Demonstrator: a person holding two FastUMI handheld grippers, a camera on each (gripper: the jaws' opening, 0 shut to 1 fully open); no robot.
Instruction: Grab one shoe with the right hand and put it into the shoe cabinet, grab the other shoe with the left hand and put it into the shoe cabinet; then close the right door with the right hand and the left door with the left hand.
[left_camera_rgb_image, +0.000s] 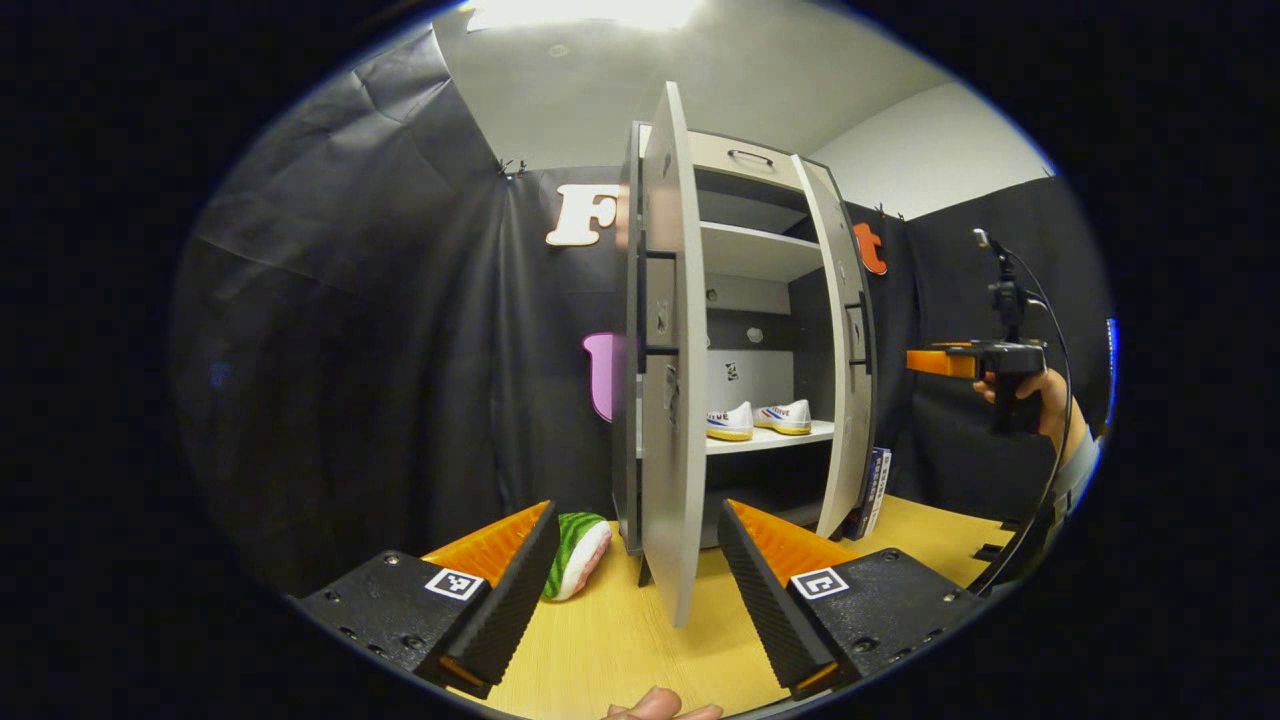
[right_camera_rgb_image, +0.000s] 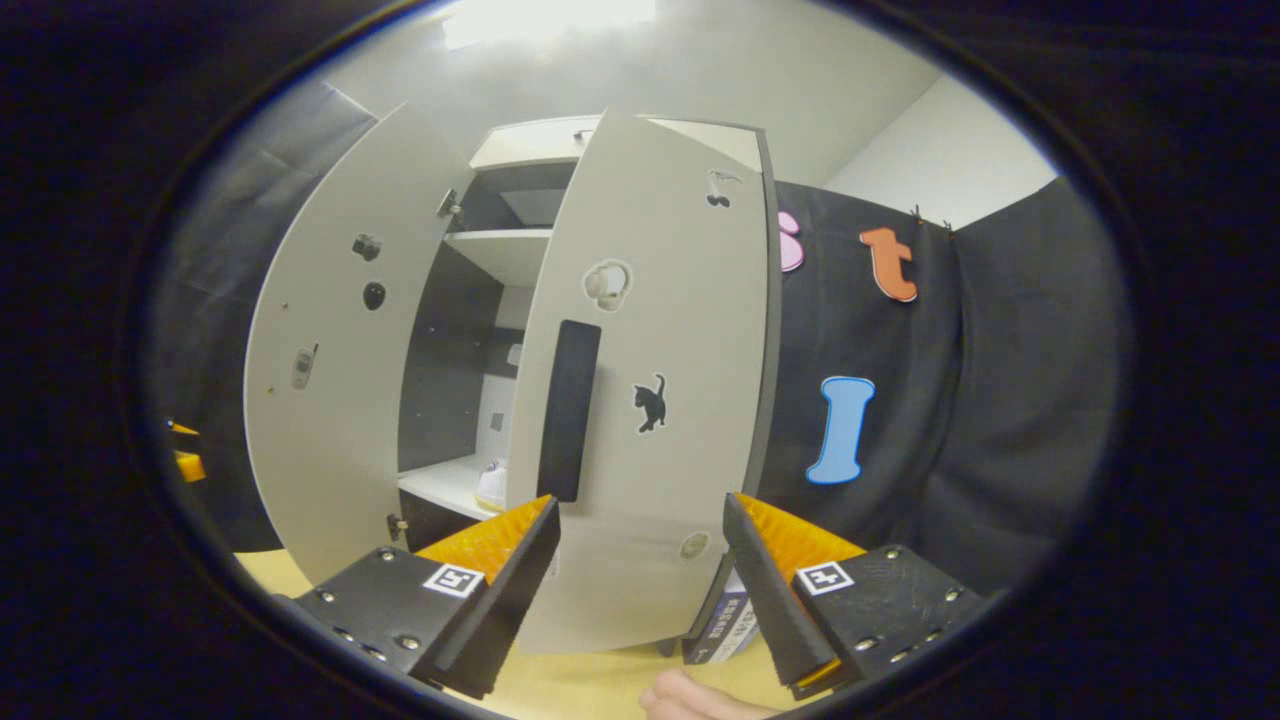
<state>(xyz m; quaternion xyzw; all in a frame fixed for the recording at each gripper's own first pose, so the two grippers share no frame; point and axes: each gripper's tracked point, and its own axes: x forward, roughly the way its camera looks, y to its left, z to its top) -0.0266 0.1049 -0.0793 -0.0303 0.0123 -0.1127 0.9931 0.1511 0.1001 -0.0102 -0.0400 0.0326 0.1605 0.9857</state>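
Observation:
The white shoe cabinet (left_camera_rgb_image: 745, 160) stands on the wooden table with both doors ajar. Two white shoes (left_camera_rgb_image: 730, 422) (left_camera_rgb_image: 786, 417) sit side by side on its lower shelf (left_camera_rgb_image: 770, 440). My left gripper (left_camera_rgb_image: 635, 560) is open, with the left door (left_camera_rgb_image: 668, 360) edge-on between its fingers. The right gripper (left_camera_rgb_image: 925, 360) shows at the far right of the left gripper view, held by a hand. In the right gripper view my right gripper (right_camera_rgb_image: 640, 560) is open, close in front of the right door (right_camera_rgb_image: 655, 400). One shoe (right_camera_rgb_image: 492, 487) peeks through the gap beside the left door (right_camera_rgb_image: 330, 380).
A watermelon-patterned object (left_camera_rgb_image: 578, 555) lies on the table (left_camera_rgb_image: 620, 640) left of the cabinet. A blue box (left_camera_rgb_image: 872, 490) leans against the cabinet's right side, seen too as the box (right_camera_rgb_image: 722, 625) below the right door. Black cloth walls surround the booth.

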